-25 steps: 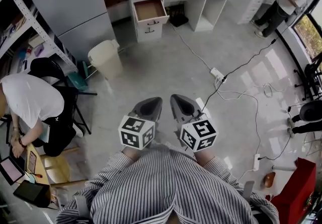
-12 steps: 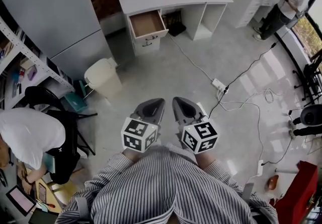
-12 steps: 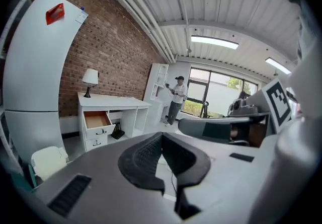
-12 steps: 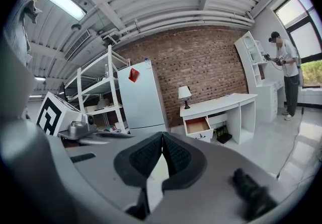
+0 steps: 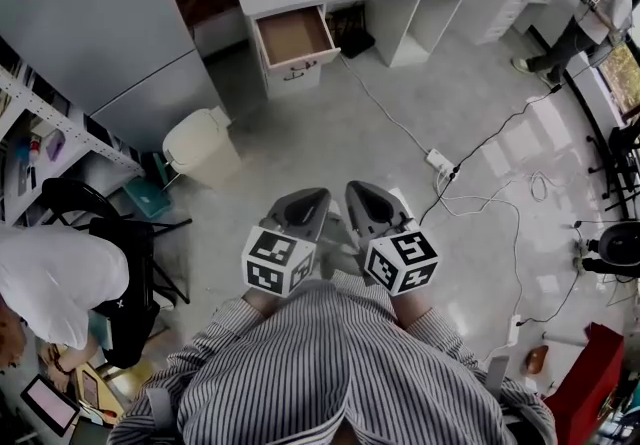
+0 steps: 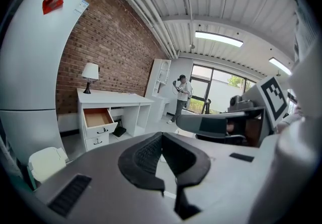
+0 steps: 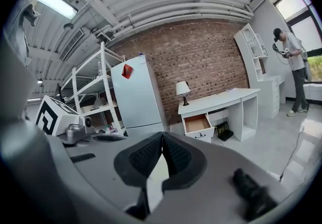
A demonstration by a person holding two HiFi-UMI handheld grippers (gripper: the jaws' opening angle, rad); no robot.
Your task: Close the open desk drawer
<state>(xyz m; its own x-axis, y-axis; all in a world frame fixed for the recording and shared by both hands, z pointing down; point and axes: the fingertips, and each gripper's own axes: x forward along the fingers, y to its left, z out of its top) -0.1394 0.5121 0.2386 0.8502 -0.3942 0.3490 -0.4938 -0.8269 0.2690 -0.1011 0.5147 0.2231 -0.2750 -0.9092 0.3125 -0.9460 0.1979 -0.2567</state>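
Your left gripper (image 5: 300, 211) and right gripper (image 5: 368, 208): jaws together, empty. Open drawer (image 5: 293, 36) well ahead, slightly left. Floor (image 5: 320, 138) between; bin (image 5: 200, 145) left, cable (image 5: 385, 108) right.

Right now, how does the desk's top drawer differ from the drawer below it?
The top drawer is pulled out, with its brown inside showing; the lower drawer is shut, only its front visible. The top drawer's front juts forward of the lower drawer's front. Both have white fronts with a dark handle.
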